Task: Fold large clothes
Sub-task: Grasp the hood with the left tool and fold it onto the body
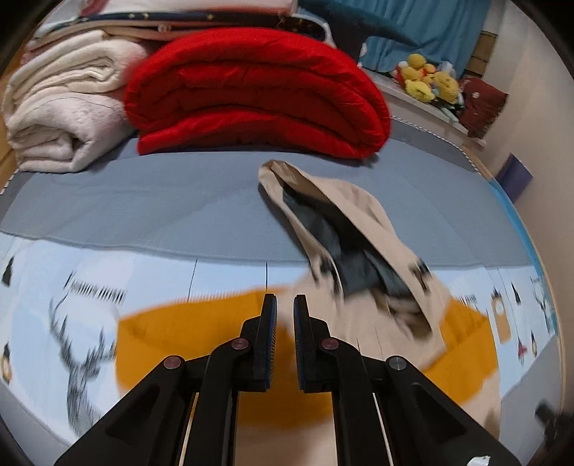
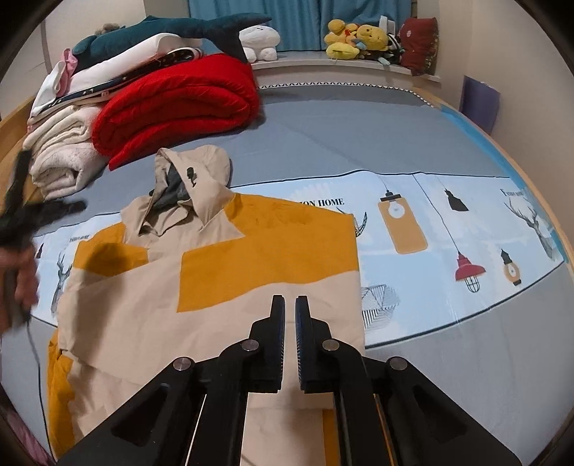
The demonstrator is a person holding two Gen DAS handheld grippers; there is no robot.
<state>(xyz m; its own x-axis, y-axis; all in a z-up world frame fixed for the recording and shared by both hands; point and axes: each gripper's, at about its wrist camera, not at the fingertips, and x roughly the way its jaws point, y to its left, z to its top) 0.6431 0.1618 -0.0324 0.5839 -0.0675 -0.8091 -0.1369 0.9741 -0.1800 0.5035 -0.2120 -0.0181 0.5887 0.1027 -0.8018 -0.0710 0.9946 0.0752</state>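
A beige and orange hooded jacket (image 2: 201, 286) lies on the bed with both sides folded in over its middle. Its hood (image 2: 193, 179), with a dark grey lining, points toward the back. My right gripper (image 2: 290, 304) hovers over the jacket's lower right part, its jaws a narrow gap apart with nothing between them. My left gripper (image 1: 284, 304) hangs above the jacket (image 1: 358, 322) near the hood (image 1: 323, 204), its jaws a narrow gap apart and empty. The left gripper shows blurred at the left edge of the right wrist view (image 2: 32, 211).
A folded red quilt (image 2: 172, 107) and folded cream blankets (image 2: 64, 157) are stacked at the back left of the bed. A shark plush (image 2: 172, 32) lies on top. Yellow plush toys (image 2: 355, 39) sit on the window ledge. The bed sheet (image 2: 448, 222) has printed lamps and deer.
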